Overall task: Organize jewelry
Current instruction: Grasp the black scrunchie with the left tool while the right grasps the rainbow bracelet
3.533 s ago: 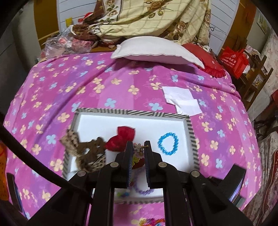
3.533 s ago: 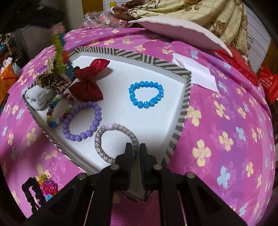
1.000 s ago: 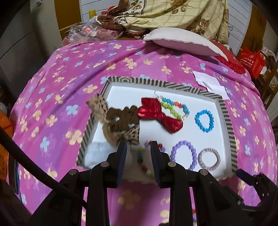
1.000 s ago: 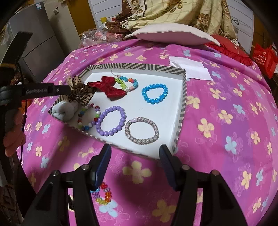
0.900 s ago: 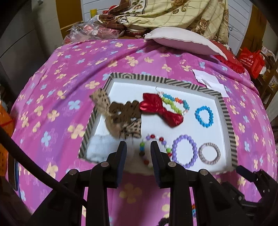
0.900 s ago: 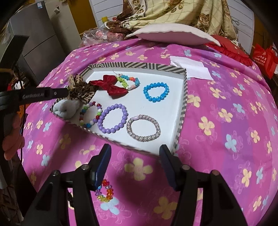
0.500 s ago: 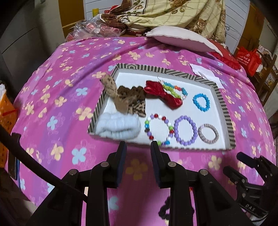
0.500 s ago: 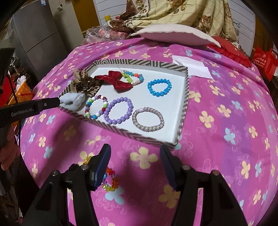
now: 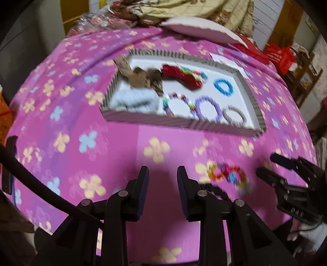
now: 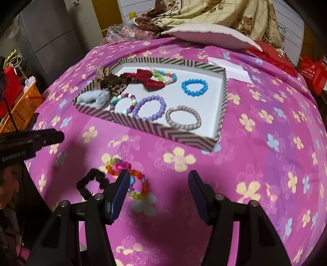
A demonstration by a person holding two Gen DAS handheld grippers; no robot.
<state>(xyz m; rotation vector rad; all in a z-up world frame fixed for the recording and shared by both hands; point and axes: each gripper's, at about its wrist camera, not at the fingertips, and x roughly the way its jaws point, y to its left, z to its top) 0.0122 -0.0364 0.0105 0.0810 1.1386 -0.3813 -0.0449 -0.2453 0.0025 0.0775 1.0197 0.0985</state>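
Tray (image 10: 177, 134): striped-walled, white-floored, lying flat on the bed; its long axis runs from near left to far right in the right wrist view, one corner pointing toward the camera.
Tray contents: a blue bead bracelet (image 10: 194, 87) toward the far right; a purple bead bracelet (image 10: 149, 107) and a silver woven bangle (image 10: 183, 120) side by side along the near wall; a mixed-colour bead bracelet (image 10: 122, 103) just left of the purple one; a pale blue scrunchie (image 10: 92, 98) in the left corner; a leopard-print bow (image 10: 110, 80) overhanging the left wall; a red bow (image 10: 146, 79) with a rainbow bracelet (image 10: 164, 75) touching its far side.
Loose pieces: a bright plastic bracelet (image 10: 130, 180) and a black scrunchie (image 10: 92, 184) lie flat on the bedspread (image 10: 265, 143), outside the tray, near its front wall, just beside each other.
Right gripper (image 10: 159, 184): jaws spread wide, holding nothing; its left finger overlaps the bright plastic bracelet in view.
Left gripper (image 9: 162, 174): jaws moderately apart, empty, over bare bedspread; the view is blurred.
Surface: a bed under a pink bedspread with yellow and blue flowers.
Room: a white pillow (image 10: 208, 34) and a floral quilt (image 10: 214, 12) at the head, folded white paper (image 10: 231, 69) beyond the tray, an orange basket (image 10: 22, 106) at left.
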